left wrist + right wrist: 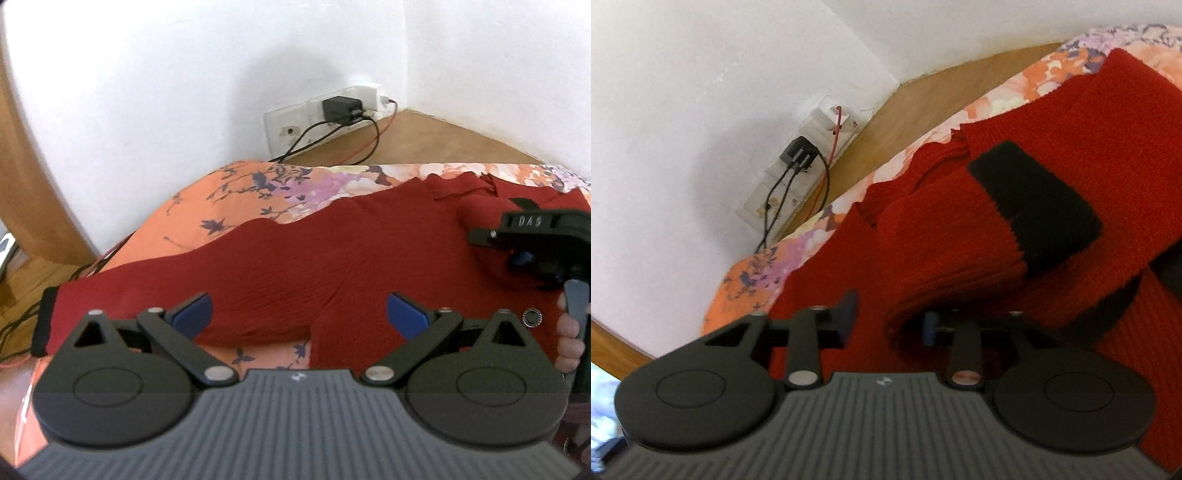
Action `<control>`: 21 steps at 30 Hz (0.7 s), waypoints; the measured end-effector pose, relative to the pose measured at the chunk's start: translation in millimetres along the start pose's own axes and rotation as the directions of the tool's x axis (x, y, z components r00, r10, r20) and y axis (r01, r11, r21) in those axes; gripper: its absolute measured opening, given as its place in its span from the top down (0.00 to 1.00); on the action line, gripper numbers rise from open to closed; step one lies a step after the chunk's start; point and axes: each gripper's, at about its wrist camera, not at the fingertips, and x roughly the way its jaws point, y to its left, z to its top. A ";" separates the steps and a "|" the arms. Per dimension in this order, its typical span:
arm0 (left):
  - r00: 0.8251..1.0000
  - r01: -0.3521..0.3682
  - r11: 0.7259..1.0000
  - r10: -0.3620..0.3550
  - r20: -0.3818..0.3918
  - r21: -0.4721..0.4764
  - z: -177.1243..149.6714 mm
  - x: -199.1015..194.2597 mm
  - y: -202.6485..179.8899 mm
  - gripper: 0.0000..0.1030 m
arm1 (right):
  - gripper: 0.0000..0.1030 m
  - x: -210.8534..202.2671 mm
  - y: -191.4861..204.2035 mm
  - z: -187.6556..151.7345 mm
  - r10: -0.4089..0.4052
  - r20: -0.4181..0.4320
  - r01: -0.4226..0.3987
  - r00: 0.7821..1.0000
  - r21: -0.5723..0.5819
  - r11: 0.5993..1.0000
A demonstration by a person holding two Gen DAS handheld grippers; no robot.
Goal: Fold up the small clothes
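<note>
**Red sweater spread on the floral bed, right claw gripping a sleeve**

Here's the sweater [332, 258], a red knit, lying across the sheet [229, 195], orange with dark floral sprigs, stretched from left to right in the left wrist view. A black cuff [44, 321] shows at the far left end of it, at the bed edge. The left gripper [299, 314] hovers just above the knit, blue pads [194, 312] spread wide, nothing between them, red cloth under the gap.

Over on the right, the right gripper [890, 321] has a thick fold of red sleeve [953, 243] bunched between its jaws, closed in narrow on the fabric. That sleeve runs up and away from the claw and ends in a black cuff [1034, 206] lying over the sweater's body. From the left view the right gripper [532, 243] sits low on the knit near the collar end, a hand [569, 332] on its handle, with a small round button [532, 317] on the red cloth beside it.

Behind the bed, a white wall [147, 92] with a socket strip [314, 118], a black charger [341, 109] plugged in, cables [332, 136] trailing down to the wooden ledge [424, 140]
</note>
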 end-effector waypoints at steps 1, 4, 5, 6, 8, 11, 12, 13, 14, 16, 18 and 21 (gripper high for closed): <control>1.000 0.009 1.000 -0.009 0.002 0.006 0.5 0.6 -2.0 0.00 | 0.41 -6.6 0.8 1.4 0.000 -0.010 0.000 1.000 0.006 1.000; 0.999 0.048 0.998 -0.048 0.009 0.032 2.6 3.5 -10.5 0.00 | 0.39 -35.7 1.4 5.0 -0.010 -0.027 0.010 1.000 0.011 1.000; 0.998 0.059 0.997 -0.059 0.009 0.042 3.3 4.7 -14.5 0.00 | 0.39 -47.3 2.1 6.2 -0.011 -0.032 0.011 0.999 0.007 1.000; 0.998 0.067 0.996 -0.068 0.010 0.052 4.0 5.2 -18.4 0.00 | 0.39 -59.1 0.4 7.0 -0.010 -0.030 0.009 1.000 -0.002 1.000; 0.996 0.088 0.994 -0.089 0.015 0.068 4.9 4.8 -25.8 0.00 | 0.38 -79.9 -2.8 9.9 -0.018 -0.022 0.018 1.000 -0.033 0.999; 0.991 0.126 0.987 -0.129 0.026 0.100 5.9 3.8 -38.0 0.00 | 0.36 -105.5 -9.1 12.0 -0.065 0.012 0.065 0.998 -0.066 0.996; 0.990 0.136 0.984 -0.140 0.029 0.114 6.3 3.7 -43.0 0.00 | 0.36 -112.8 -12.4 13.1 -0.085 0.024 0.087 0.996 -0.071 0.994; 0.989 0.142 0.982 -0.147 0.032 0.125 6.7 3.3 -47.7 0.00 | 0.35 -120.0 -16.7 14.9 -0.104 0.036 0.107 0.994 -0.075 0.991; 0.988 0.146 0.980 -0.152 0.038 0.137 7.4 2.9 -52.8 0.00 | 0.35 -124.3 -20.3 15.9 -0.116 0.043 0.119 0.992 -0.079 0.990; 0.986 0.149 0.977 -0.158 0.046 0.154 10.0 3.0 -63.2 0.00 | 0.35 -134.3 -29.7 19.8 -0.146 0.058 0.151 0.988 -0.080 0.985; 0.982 0.169 0.970 -0.181 0.053 0.174 14.4 5.5 -75.9 0.00 | 0.34 -142.6 -39.4 23.0 -0.158 0.068 0.163 0.985 -0.071 0.984; 0.977 0.183 0.959 -0.202 0.068 0.215 19.0 11.5 -98.7 0.00 | 0.32 -154.3 -53.8 27.9 -0.177 0.082 0.181 0.981 -0.055 0.982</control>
